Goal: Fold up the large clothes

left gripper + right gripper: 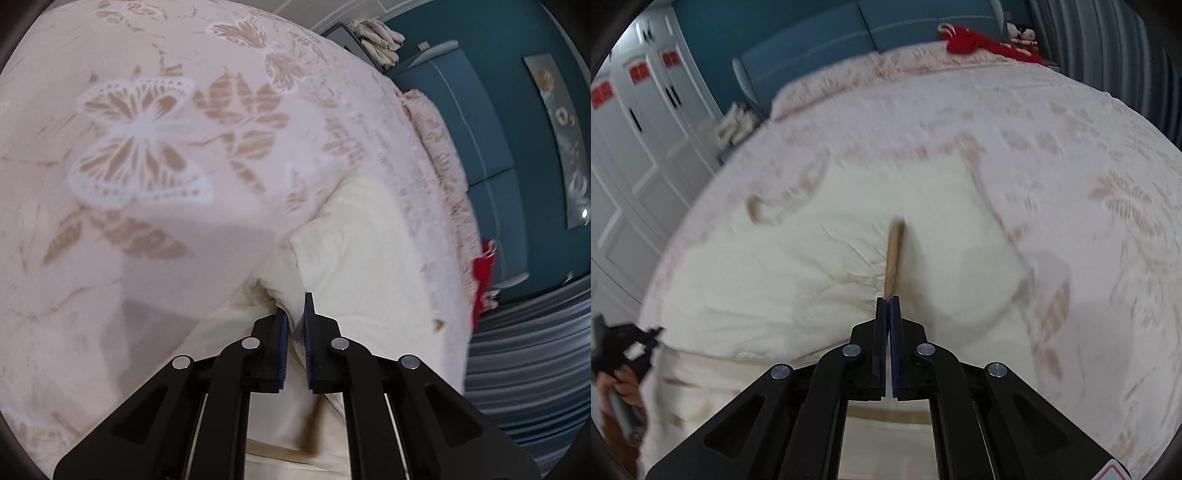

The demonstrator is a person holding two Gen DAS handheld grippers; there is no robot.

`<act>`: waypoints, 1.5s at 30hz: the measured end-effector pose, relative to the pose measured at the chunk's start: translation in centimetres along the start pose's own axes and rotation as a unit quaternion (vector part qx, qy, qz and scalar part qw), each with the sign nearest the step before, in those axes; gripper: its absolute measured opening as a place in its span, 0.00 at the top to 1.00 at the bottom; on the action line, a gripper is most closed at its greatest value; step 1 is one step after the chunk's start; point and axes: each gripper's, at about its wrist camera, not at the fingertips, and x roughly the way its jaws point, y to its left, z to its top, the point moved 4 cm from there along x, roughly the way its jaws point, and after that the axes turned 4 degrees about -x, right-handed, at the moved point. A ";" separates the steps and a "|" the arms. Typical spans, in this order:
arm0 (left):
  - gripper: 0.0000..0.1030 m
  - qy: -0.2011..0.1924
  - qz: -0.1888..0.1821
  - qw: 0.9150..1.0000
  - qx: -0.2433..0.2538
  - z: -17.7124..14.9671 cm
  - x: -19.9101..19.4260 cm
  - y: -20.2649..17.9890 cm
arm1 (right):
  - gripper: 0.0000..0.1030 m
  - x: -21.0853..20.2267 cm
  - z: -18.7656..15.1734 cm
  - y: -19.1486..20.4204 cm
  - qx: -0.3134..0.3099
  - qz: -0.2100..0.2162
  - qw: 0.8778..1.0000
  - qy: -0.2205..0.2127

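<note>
Left claw [295, 314]: clamped on a fold of the cream garment [369, 258].
Right claw [888, 306]: pinched together on its tan trim [894, 251].
Bed [1071, 155]: under garment.

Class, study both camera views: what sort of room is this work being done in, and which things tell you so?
Most likely a bedroom. A wide bed with a butterfly-patterned bedspread fills both views, a padded blue headboard stands behind it, and white wardrobe doors line one wall.
</note>
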 end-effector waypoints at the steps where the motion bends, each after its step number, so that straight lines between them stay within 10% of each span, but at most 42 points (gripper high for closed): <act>1: 0.94 -0.003 0.005 1.000 0.011 -0.1 0.1 0.0 | 0.99 0.8 -0.7 0.1 -0.006 -0.007 1.000 0.009; 11: 0.92 -0.070 0.101 0.967 0.224 -3.7 1.6 -1.6 | 1.00 3.9 -3.1 -0.9 -0.020 -0.029 0.999 0.020; 23: 0.92 -0.087 0.125 0.954 0.257 -4.6 1.7 -1.9 | 0.99 4.2 -3.1 -0.7 -0.030 -0.028 0.999 0.014; 27: 0.88 -0.069 0.150 0.939 0.303 -4.6 -0.8 -3.8 | 0.92 0.6 -1.2 -0.2 -0.023 -0.044 0.999 0.015; 32: 0.81 -0.090 0.085 0.941 0.315 -5.8 -6.8 -8.4 | 0.87 -4.6 0.7 5.1 -0.038 0.006 0.998 -0.052; 39: 0.73 -0.040 0.088 0.924 0.369 -10.9 -1.1 -12.1 | 0.86 0.2 -0.9 13.7 -0.096 0.065 0.993 -0.005; 45: 0.74 -0.023 0.122 0.916 0.381 -13.1 3.1 -8.5 | 0.90 4.1 -5.5 12.9 -0.112 0.053 0.992 0.037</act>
